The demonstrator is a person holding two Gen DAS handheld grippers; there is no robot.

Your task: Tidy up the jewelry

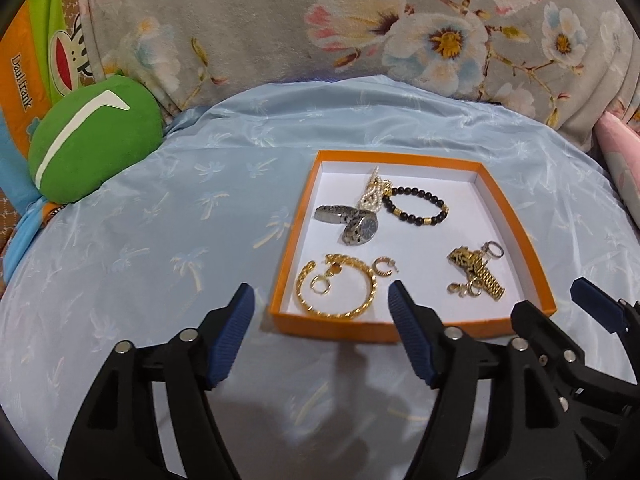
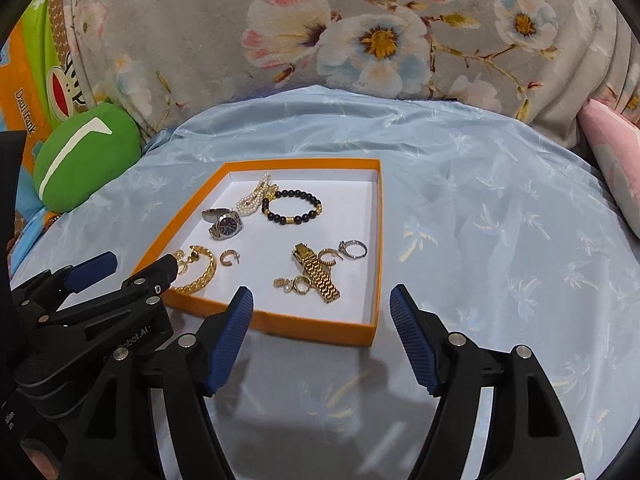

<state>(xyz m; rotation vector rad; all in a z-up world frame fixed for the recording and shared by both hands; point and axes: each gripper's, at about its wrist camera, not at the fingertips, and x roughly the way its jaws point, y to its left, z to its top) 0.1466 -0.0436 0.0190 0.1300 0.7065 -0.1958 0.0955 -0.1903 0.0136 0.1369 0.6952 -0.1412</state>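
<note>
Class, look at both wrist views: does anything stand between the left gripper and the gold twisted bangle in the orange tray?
Only the orange tray's low near wall lies between the open left gripper and the gold twisted bangle; nothing else visible blocks it.

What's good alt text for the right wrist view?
An orange tray on a pale blue cloth holds watches, bracelets and earrings. The open right gripper hovers empty over its near edge, with the left gripper alongside.

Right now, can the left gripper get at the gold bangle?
Probably yes. The left gripper is open just short of the box, and the gold bangle lies uncovered at the near edge; only the low wall intervenes.
</note>
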